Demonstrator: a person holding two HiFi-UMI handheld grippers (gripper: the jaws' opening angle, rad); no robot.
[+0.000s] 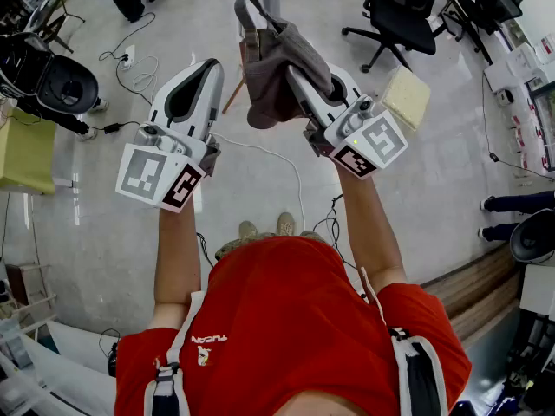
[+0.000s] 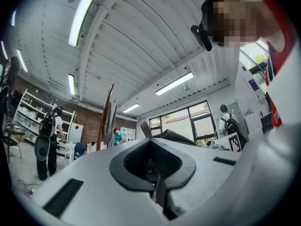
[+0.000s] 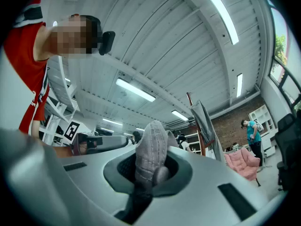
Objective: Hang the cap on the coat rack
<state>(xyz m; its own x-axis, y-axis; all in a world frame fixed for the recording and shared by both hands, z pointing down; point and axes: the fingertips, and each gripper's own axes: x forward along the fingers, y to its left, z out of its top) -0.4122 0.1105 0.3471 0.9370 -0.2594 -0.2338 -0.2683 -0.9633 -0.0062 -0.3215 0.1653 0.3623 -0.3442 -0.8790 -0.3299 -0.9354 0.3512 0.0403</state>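
A grey cap (image 1: 273, 76) with a strap loop at its top hangs from my right gripper (image 1: 293, 74), which is shut on its fabric. In the right gripper view the grey cloth (image 3: 151, 149) bulges up from between the jaws. My left gripper (image 1: 206, 66) is raised beside it on the left, shut and holding nothing; through its jaws (image 2: 153, 166) the cap's edge (image 2: 174, 136) shows just beyond. The wooden coat rack (image 2: 109, 112), with a grey garment draped on it, stands ahead, and it appears again (image 3: 200, 121) in the right gripper view. Both grippers point upward.
A black office chair (image 1: 399, 16) stands at the far right. Black bags (image 1: 52, 81) and a yellow-green seat (image 1: 26, 150) are at the left. Cables (image 1: 260, 150) cross the floor. A yellow block (image 1: 408, 98) lies beside the right gripper. People stand in the background.
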